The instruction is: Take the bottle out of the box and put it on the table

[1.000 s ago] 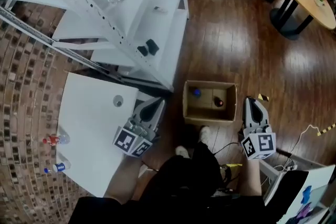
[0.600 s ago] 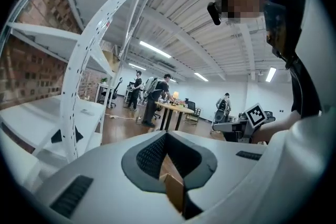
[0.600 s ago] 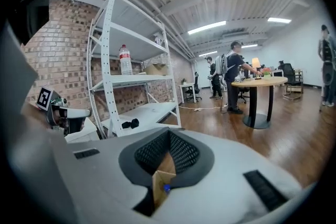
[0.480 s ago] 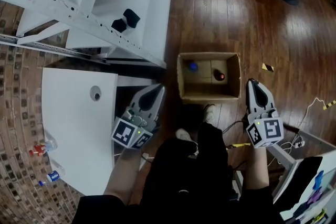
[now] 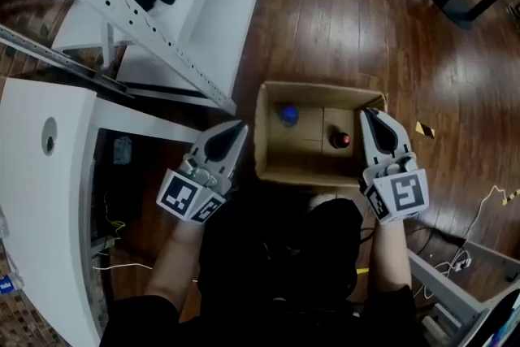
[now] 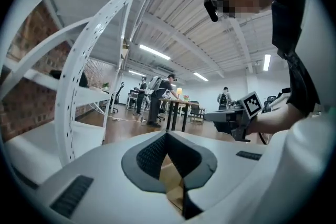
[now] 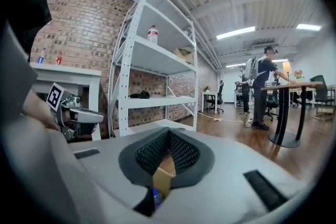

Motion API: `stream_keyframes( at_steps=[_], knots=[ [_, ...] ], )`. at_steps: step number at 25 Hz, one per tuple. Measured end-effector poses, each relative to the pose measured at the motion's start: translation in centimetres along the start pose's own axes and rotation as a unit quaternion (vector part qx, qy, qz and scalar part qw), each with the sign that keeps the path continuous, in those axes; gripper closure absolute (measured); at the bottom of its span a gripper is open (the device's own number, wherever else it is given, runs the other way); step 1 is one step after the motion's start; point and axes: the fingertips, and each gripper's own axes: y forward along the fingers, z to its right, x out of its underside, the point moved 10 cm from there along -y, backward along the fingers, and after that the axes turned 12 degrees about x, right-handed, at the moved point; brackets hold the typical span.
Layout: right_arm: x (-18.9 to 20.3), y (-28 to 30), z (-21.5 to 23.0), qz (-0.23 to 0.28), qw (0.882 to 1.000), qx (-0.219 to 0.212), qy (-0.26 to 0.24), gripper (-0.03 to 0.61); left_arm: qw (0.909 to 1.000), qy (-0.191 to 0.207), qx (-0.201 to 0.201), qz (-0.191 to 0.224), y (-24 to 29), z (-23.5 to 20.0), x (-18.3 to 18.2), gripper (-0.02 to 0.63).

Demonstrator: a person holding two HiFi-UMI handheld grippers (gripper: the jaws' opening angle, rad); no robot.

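Flanked the box [image 5: 296, 172] with left gripper [image 5: 240, 126] and right gripper [image 5: 367, 114], both closed and empty, presumably poised for a bottle [image 5: 288, 115]

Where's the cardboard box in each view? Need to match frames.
Head view: box at centre, on the wood floor.
Left gripper view: tan sliver, low centre, below the jaw tips.
Right gripper view: tan sliver, low centre, below the jaw tips.
Shared landmark: white rack.

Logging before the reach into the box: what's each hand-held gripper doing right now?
Left hand-held gripper: closed, holding nothing.
Right hand-held gripper: closed, holding nothing.
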Motion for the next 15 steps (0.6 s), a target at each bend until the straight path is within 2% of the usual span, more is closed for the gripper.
stream_keyframes(
  at_steps=[3, 6, 9, 14, 15],
  knots=[
    [6.2, 0.0, -0.8, 0.008, 1.0, 0.003, -0.001, 0.577, 0.9996, 0.012, 0.007, 0.025, -1.1, -1.1, 5.4, 0.617],
    [10.2, 0.0, -1.2, -0.016, 1.0, -0.007, -0.002, 0.577, 0.9993, 0.026, 0.009, 0.025, -1.6, -1.3, 8.1, 0.617],
    [11.4, 0.8, -1.7, -0.033, 0.999, -0.017, 0.007, 0.575, 0.9991, 0.04, -0.002, 0.013, -1.4, -1.3, 8.4, 0.617],
    [12.4, 3.1, -3.2, -0.05, 0.998, -0.031, 0.022, 0.575, 0.9995, 0.032, 0.004, -0.002, -1.1, -0.7, 8.9, 0.617],
    [13.0, 4.0, -3.7, -0.058, 0.997, -0.035, 0.022, 0.557, 0.9996, 0.029, 0.005, 0.0, -1.1, -0.8, 9.1, 0.617]
  ],
)
